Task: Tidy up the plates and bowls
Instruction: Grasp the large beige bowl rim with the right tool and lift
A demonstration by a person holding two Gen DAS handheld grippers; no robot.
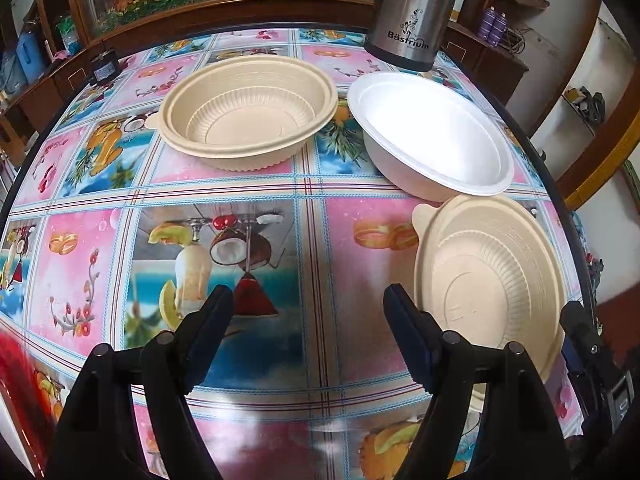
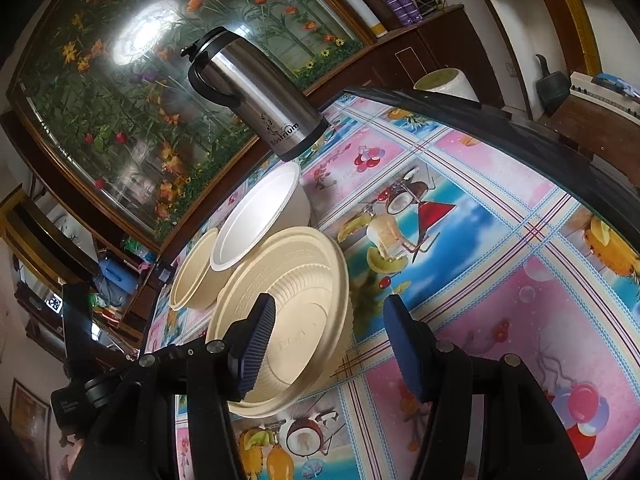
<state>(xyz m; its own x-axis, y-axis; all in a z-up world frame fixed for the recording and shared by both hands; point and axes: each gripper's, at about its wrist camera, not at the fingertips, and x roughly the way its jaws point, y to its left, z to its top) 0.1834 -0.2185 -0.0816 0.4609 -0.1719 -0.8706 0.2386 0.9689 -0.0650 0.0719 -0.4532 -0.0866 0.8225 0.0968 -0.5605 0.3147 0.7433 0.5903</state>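
Near bowl (image 2: 288, 320): thin, light, stiff tan plastic; ribbed wall, slick; best pinched at its rim
Right tool (image 2: 330, 320): spread, one finger over the bowl
Left tool (image 1: 308, 312): spread, empty
White bowl (image 1: 432, 136): foam, dents easily

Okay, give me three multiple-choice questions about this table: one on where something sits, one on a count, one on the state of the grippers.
1. Where does the steel flask stand?
A. Behind the white bowl, at the table's far side
B. Inside a beige bowl
C. On the floor

2. How many beige bowls are on the tablecloth?
A. One
B. Two
C. Four

3. What state are the left gripper and right gripper in?
A. Both shut on bowls
B. Left shut, right open
C. Both open, holding nothing

Answers: 1 A, the flask rises just beyond the white bowl. 2 B, a far beige bowl and a near beige bowl. 3 C, both pairs of fingers stand wide apart, gripping nothing.
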